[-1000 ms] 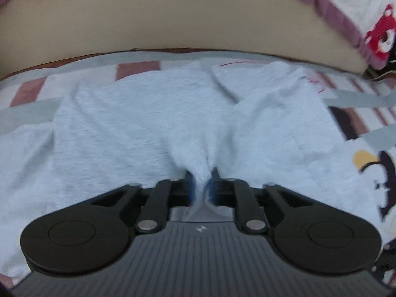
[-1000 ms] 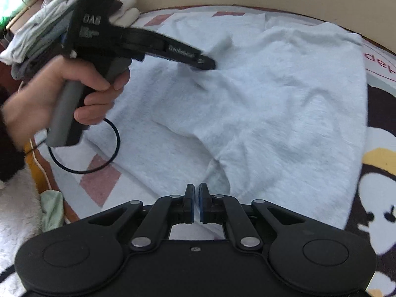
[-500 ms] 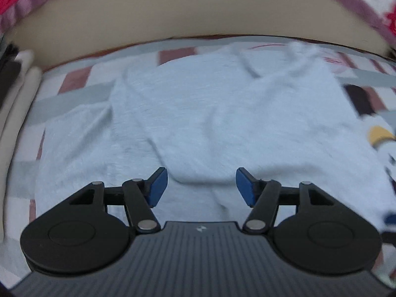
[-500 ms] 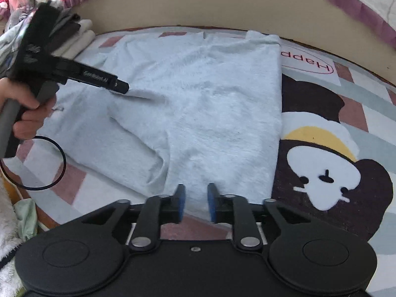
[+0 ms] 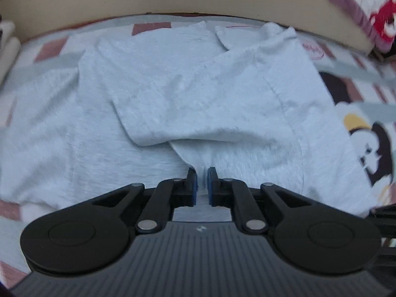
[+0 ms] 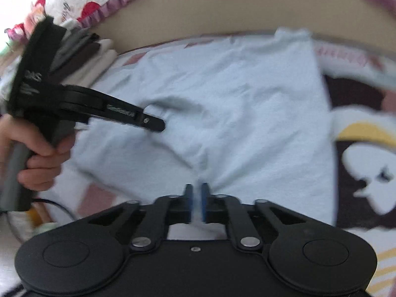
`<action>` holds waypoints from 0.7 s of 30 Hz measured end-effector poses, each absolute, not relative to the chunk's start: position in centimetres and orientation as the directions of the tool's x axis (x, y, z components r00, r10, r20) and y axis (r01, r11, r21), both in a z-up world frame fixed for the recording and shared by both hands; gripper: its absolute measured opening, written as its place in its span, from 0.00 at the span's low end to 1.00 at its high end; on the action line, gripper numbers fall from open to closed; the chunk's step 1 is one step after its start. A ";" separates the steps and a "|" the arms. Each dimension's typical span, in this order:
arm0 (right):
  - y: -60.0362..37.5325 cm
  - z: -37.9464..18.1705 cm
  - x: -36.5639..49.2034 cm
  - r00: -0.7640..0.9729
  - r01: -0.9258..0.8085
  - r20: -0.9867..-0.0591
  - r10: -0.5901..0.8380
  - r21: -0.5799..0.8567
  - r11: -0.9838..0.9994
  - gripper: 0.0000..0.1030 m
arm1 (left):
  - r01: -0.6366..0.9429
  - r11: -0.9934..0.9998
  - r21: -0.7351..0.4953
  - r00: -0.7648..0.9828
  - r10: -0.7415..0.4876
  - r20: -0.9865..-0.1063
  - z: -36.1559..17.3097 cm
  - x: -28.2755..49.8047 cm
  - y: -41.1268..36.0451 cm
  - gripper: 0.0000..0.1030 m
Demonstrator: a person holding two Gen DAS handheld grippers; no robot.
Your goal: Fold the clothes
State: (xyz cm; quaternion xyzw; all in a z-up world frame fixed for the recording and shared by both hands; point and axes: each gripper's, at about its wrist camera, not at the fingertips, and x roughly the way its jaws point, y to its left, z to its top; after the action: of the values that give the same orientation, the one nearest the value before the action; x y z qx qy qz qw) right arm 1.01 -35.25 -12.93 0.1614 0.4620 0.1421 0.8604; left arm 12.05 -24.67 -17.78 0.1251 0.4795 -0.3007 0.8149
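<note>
I am clamping my left gripper [image 5: 202, 183] on the near hem of the pale grey T-shirt [image 5: 188, 91], its jaws closing on a pinch of cloth. My right gripper [image 6: 196, 203] is clenching the hem too. The shirt is lying across the patterned blanket [image 6: 358, 153], one side flap already folded in toward twelve o'clock. I am judging the fold barely begun; the other side and the halving remain.

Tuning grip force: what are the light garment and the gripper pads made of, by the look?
Light garment: soft knit, likely cotton jersey; matte, fuzzy, with stitched seams. Pads of the left hand-held gripper: blue, smooth, probably rubber or foam; unsure.
</note>
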 end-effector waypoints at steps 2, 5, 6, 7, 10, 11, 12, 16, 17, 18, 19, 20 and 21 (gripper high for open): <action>-34.0 -13.0 1.1 0.480 -0.168 -0.741 0.470 0.448 0.878 0.03 | 0.600 0.799 -0.046 0.413 -0.358 -0.837 -16.8 11.0 -24.3 0.08; -33.4 -12.1 0.9 0.498 -0.174 -0.787 0.365 0.322 0.931 0.07 | 0.573 0.819 0.016 0.494 -0.329 -0.805 -15.4 9.4 -23.8 0.18; -33.3 -11.8 0.8 0.510 -0.163 -0.800 0.314 0.269 0.949 0.07 | 0.556 0.829 0.051 0.521 -0.301 -0.799 -15.3 8.8 -23.8 0.23; -33.7 -11.2 0.6 0.525 -0.129 -0.810 0.262 0.228 0.965 0.08 | 0.546 0.832 0.095 0.548 -0.269 -0.792 -15.1 8.1 -23.8 0.34; -38.7 -8.6 -1.2 0.559 0.129 -0.822 0.106 0.213 0.969 0.35 | 0.642 0.765 0.055 0.497 -0.359 -0.790 -14.4 6.1 -23.8 0.27; -40.7 -8.0 -2.2 0.550 0.213 -0.832 0.072 0.224 0.951 0.35 | 0.697 0.717 -0.004 0.439 -0.431 -0.788 -14.1 5.5 -23.8 0.21; -41.9 -7.7 -3.2 0.523 0.259 -0.852 0.033 0.196 0.946 0.28 | 0.729 0.682 -0.059 0.387 -0.482 -0.786 -14.1 4.9 -24.1 0.21; -42.2 -6.3 -5.6 0.494 0.254 -0.854 -0.165 -0.040 0.966 0.29 | 0.783 0.590 -0.200 0.240 -0.582 -0.777 -15.0 3.3 -26.1 0.22; -41.9 -6.6 -5.3 0.498 0.224 -0.860 -0.113 0.002 0.975 0.29 | 0.790 0.581 -0.196 0.233 -0.580 -0.780 -15.5 3.1 -26.8 0.23; -41.5 -7.2 -4.8 0.495 0.192 -0.867 -0.060 0.042 0.980 0.29 | 0.797 0.574 -0.191 0.229 -0.578 -0.784 -16.0 3.0 -27.2 0.23; -41.1 -7.9 -4.3 0.490 0.161 -0.872 -0.007 0.082 0.984 0.29 | 0.803 0.566 -0.187 0.223 -0.576 -0.786 -16.4 3.0 -27.6 0.23; -40.5 -8.7 -3.7 0.480 0.130 -0.877 0.019 0.092 0.987 0.29 | 0.824 0.533 -0.191 0.196 -0.584 -0.788 -16.7 2.7 -28.0 0.21; -39.6 -9.9 -3.0 0.466 0.099 -0.885 0.004 0.057 0.994 0.28 | 0.850 0.490 -0.197 0.160 -0.594 -0.788 -17.1 2.4 -28.4 0.21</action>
State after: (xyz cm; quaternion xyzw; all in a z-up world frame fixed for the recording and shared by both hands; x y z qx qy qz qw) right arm -2.98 -39.55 -9.86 0.0497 0.5159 -0.0276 0.8548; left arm 2.39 -28.41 -17.08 0.1477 0.4319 -0.4831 0.7471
